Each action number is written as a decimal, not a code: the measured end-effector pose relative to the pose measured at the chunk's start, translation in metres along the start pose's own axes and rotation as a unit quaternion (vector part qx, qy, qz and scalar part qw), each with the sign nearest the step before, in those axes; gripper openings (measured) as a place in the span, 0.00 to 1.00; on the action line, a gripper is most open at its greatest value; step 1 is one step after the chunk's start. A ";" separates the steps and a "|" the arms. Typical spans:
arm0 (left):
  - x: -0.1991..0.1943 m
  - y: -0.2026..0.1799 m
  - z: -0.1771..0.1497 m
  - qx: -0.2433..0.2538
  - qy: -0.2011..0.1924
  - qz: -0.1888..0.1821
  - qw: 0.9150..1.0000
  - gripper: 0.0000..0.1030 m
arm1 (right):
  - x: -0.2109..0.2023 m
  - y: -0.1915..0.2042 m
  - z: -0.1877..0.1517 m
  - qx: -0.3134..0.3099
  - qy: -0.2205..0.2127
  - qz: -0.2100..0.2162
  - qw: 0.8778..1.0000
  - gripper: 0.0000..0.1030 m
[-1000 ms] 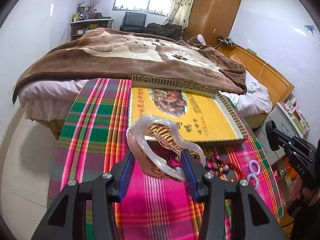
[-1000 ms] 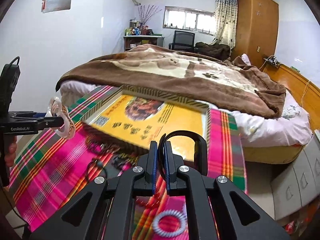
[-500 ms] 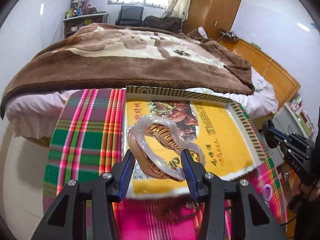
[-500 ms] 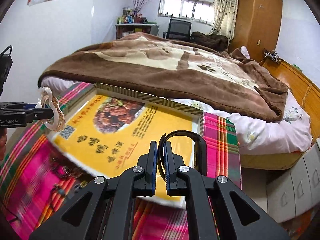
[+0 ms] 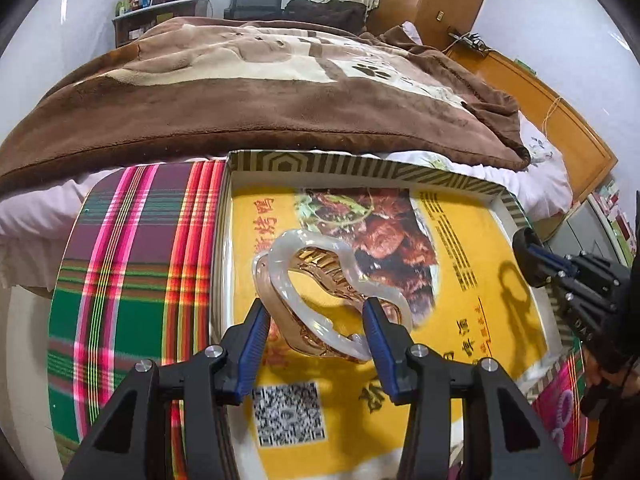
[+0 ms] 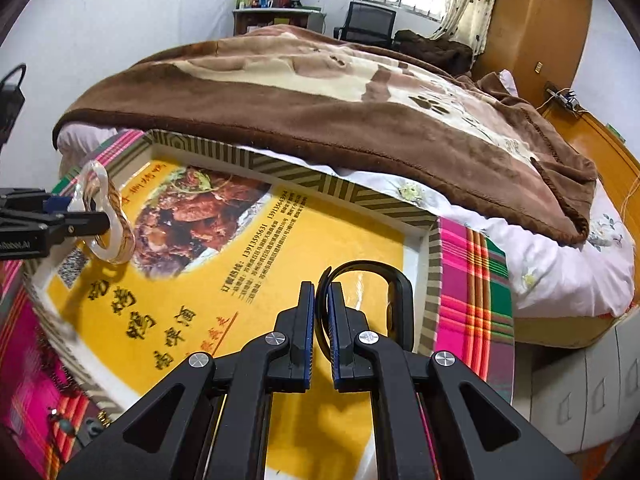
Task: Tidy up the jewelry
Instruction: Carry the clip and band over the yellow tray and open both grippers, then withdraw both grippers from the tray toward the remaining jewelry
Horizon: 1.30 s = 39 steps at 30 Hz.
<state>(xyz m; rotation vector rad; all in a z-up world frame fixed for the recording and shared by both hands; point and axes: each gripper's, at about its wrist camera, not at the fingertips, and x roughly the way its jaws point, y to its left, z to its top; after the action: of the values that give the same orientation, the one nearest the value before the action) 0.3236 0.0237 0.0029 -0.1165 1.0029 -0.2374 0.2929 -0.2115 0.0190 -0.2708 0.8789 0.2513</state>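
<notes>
Both grippers hang over the shallow yellow box (image 5: 460, 248) that lies on the plaid cloth (image 5: 132, 264) at the near side of the bed, and I take that as the reason for the way everything is held: the box, with its striped rim and printed food picture, looks like the place where the pieces are being gathered, so each piece is carried above it, clear of the bottom.

The left gripper (image 5: 316, 320) has its jaws partly apart, the blue pads pressed against the two outer sides of a small stack of bangles (image 5: 328, 304). Gripping across the width keeps the rings together and roughly on edge, tilted toward the far side. From the right camera they show at the left of the box, above its near left part, just off the surface.

The right gripper (image 6: 319, 320) is nearly closed, pinching the thin edge of a black bracelet (image 6: 400, 296), which loops out to the right of the jaws over the box's right half.

The bangles are wavy rather than round: one milky translucent white ring in front, and gold-toned, ribbed ones behind it. The bracelet is plain, glossy and dark, an open-looking band.

On the cloth at the near left lie more small dark pieces, too blurred to name.
</notes>
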 end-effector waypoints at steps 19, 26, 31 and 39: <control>0.010 -0.003 0.007 0.005 0.006 0.005 1.000 0.62 | 0.022 0.004 0.004 -0.007 0.020 -0.005 1.000 0.07; 0.002 -0.008 0.004 0.007 -0.003 0.004 1.000 0.74 | 0.015 0.002 0.006 0.000 0.010 0.000 1.000 0.24; -0.014 -0.006 0.000 0.002 -0.014 0.008 1.000 0.83 | 0.002 -0.001 0.004 0.014 -0.003 -0.001 1.000 0.32; -0.059 -0.008 -0.024 0.003 -0.038 0.011 0.999 0.83 | -0.040 -0.003 -0.006 0.045 -0.031 0.020 0.998 0.39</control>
<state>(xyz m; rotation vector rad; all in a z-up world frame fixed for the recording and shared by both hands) 0.2719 0.0309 0.0401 -0.1085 0.9273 -0.2151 0.2652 -0.2211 0.0465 -0.1602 0.8334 0.2552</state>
